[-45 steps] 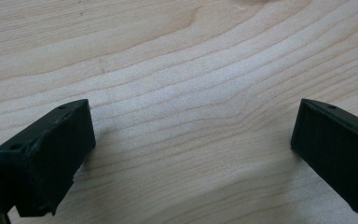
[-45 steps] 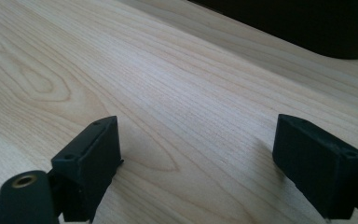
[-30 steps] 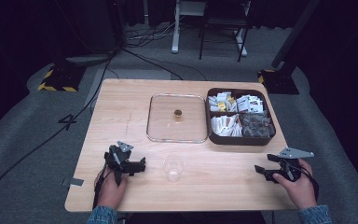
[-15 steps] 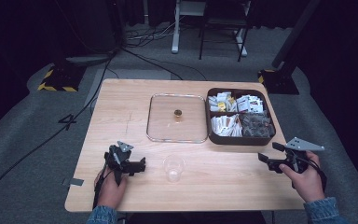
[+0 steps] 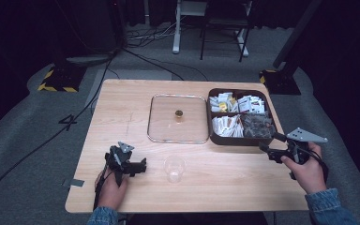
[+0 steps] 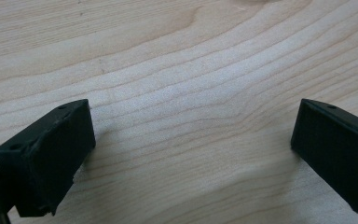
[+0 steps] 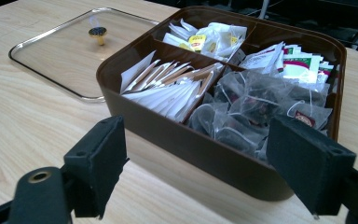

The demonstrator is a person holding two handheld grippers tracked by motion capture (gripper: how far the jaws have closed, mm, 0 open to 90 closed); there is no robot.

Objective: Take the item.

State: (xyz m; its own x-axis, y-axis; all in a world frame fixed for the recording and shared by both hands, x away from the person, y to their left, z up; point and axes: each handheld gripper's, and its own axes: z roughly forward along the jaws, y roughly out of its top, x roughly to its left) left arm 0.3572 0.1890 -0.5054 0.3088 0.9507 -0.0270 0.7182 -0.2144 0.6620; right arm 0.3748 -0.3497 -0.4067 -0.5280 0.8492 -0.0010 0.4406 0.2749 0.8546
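Care matters now: right hand-held gripper (image 5: 271,146), jaws spread and empty, faces the brown tea box (image 7: 177,135) at the desk's (image 5: 122,108) right; descend squarely onto one mesh bag (image 7: 242,116). Left hand-held gripper (image 5: 140,166) rests open.

A clear plastic cup (image 5: 174,168) stands on the wooden table (image 5: 122,108), with black cables (image 5: 51,136) crossing the grey floor (image 5: 23,122).

Brown box (image 7: 205,144) holds white packets (image 7: 168,91) and dark mesh bags (image 7: 242,112); pale wood-grain table (image 5: 122,108); gold-knobbed clear lid (image 5: 178,118).
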